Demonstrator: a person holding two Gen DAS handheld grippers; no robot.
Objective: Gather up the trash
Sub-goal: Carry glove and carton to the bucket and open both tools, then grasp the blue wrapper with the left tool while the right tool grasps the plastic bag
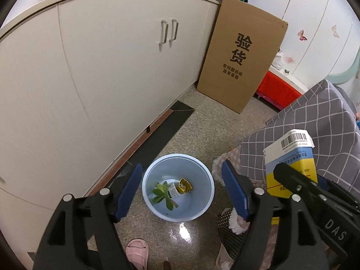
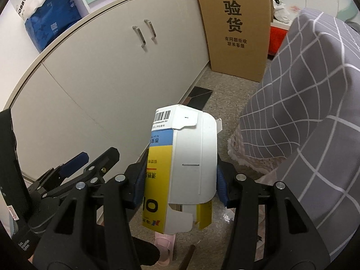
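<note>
- Far left, a run of cream cabinet doors (image 1: 101, 67) lines the speckled floor (image 1: 202, 121) of a narrow room – the backdrop to a trash round that looks partly done.
- At the foot of the cabinets, the left tool (image 1: 182, 191) hangs above a pale blue bin (image 1: 202, 209) with its blue pads spread wide and nothing between them; it grips no item at this moment.
- Inside the bin lie a green leafy sprig (image 1: 163, 192), a small pale packet (image 1: 173, 190) and a crumpled yellow wrapper (image 1: 185, 185) – three pieces already collected, judging by where they rest.
- Below the bin, a pink slipper (image 1: 137, 250) stands on the floor, not obviously trash.
- Behind, a tall cardboard carton (image 1: 240, 60) printed with black characters leans against the cabinet end.
- To the right, the right tool (image 2: 178, 185) is closed on a flattened blue, yellow and white medicine box (image 2: 180, 171), pads pressing both sides, the barcoded end pointing away from the camera.
- The box is held in the air beside the bin, not yet over it; dropping it in appears to be the step left.
- Far right, a bed under a grey checked cover (image 1: 315, 121) edges the scene; whether more trash remains beyond it cannot be told.
</note>
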